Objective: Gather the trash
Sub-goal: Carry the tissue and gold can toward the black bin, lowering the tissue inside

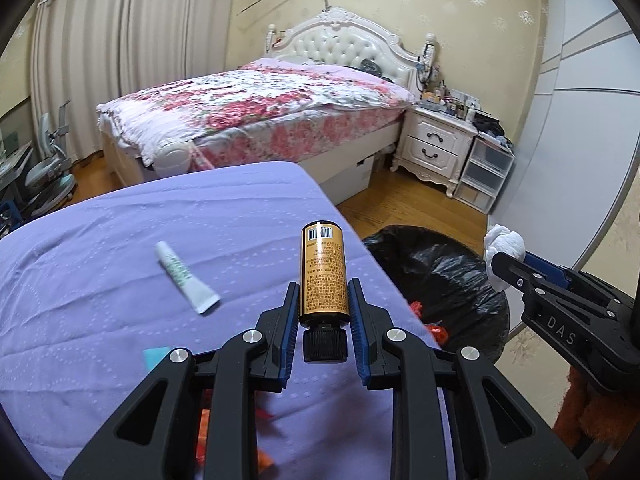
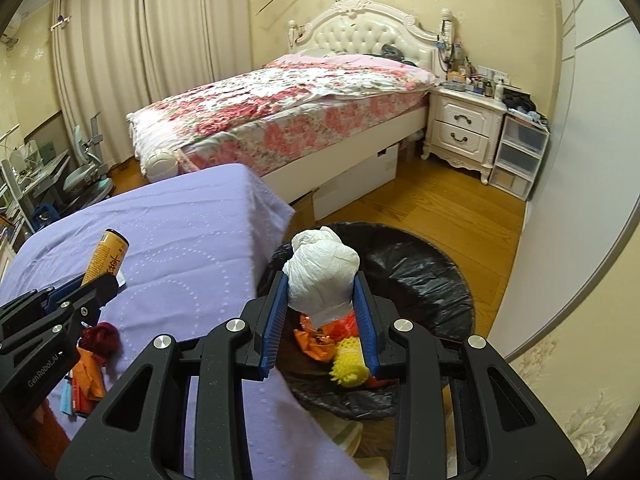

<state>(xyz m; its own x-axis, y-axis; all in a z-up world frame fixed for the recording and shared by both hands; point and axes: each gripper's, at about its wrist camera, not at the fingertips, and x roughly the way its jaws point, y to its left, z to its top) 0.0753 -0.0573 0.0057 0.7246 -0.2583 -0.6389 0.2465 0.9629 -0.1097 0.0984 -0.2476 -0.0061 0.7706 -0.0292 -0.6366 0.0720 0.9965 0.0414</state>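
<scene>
Left wrist: left gripper (image 1: 323,300) grasps bottle (image 1: 322,276) | lilac table (image 1: 120,240) | bedroom | right gripper (image 2: 322,296) clenches tissue (image 2: 324,276)

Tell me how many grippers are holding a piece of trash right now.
2. The left gripper is clamped on the gold bottle above the purple cloth; the right gripper holds the white tissue wad over the black-lined bin.

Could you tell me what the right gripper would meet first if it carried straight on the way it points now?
Most likely the black-lined trash bin. The right gripper, shut on a crumpled white tissue, points down over the bin's opening, where orange wrappers and a yellow knobbly item lie. Depth is hard to judge.
</scene>
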